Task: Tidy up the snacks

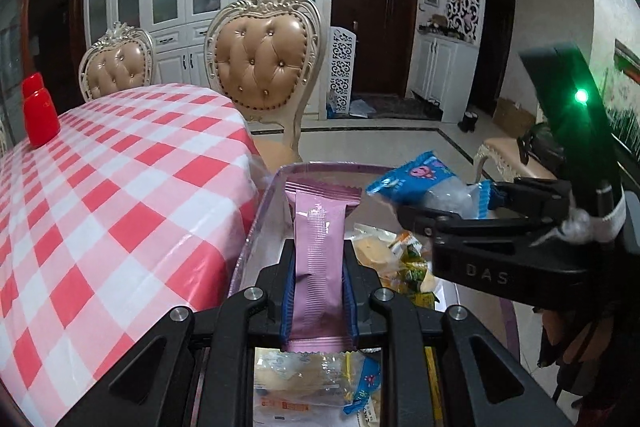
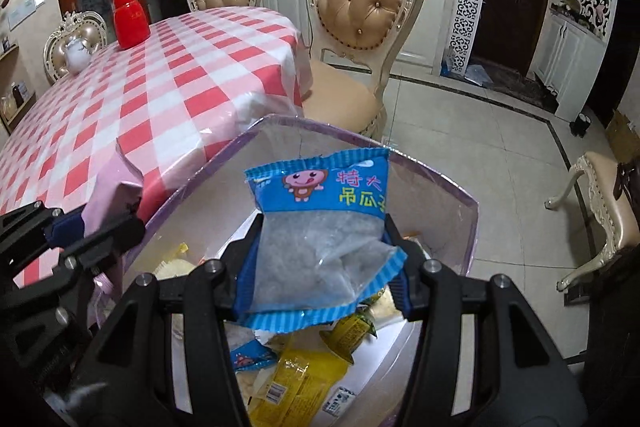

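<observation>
My left gripper is shut on a pink snack bar that stands upright between its pads, held over a clear purple-rimmed bin. In the right wrist view my right gripper is shut on a blue packet with a cartoon monkey, above the same bin. The blue packet and right gripper also show at the right of the left wrist view. The left gripper with the pink bar shows at the left of the right wrist view. Several yellow, green and blue packets lie in the bin.
A table with a red-and-white checked cloth lies left of the bin, with a red jar at its far side. Tufted chairs stand behind the table; another chair is at the right on the tiled floor.
</observation>
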`<action>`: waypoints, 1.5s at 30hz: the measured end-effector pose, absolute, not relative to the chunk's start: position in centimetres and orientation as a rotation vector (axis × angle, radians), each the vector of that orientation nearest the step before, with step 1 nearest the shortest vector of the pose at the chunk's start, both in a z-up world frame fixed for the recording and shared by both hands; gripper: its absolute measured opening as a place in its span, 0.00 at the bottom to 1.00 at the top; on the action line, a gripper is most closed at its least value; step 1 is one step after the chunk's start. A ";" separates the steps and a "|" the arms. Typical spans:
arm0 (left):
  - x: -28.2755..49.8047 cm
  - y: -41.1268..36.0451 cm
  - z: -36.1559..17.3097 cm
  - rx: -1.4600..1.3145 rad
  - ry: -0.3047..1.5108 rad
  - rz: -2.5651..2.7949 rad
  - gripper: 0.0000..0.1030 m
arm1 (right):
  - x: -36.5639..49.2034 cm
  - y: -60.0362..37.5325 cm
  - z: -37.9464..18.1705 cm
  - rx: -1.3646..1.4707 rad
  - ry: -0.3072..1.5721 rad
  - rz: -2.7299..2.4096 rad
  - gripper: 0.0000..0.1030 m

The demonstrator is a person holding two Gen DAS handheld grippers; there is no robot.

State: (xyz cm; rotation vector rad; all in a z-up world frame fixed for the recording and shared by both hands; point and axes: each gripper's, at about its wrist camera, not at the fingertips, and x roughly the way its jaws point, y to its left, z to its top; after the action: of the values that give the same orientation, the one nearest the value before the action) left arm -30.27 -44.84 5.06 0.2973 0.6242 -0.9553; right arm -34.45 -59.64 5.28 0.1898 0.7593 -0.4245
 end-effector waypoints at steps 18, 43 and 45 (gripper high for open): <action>-29.8 -45.1 4.7 0.309 0.646 -0.890 0.75 | -33.9 -59.6 3.9 0.177 0.807 -0.450 0.82; -28.8 -43.7 0.8 0.398 0.914 -0.820 0.99 | -33.7 -61.9 0.6 0.357 1.055 -0.513 0.88; -28.7 -43.8 0.4 0.408 0.927 -0.809 0.99 | -33.7 -61.8 0.6 0.355 1.055 -0.511 0.88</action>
State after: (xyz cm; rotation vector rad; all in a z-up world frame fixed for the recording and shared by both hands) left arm -28.69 -43.77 0.43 0.4084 0.9275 -0.8091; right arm -33.72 -61.82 0.60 0.3549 1.0553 -0.5115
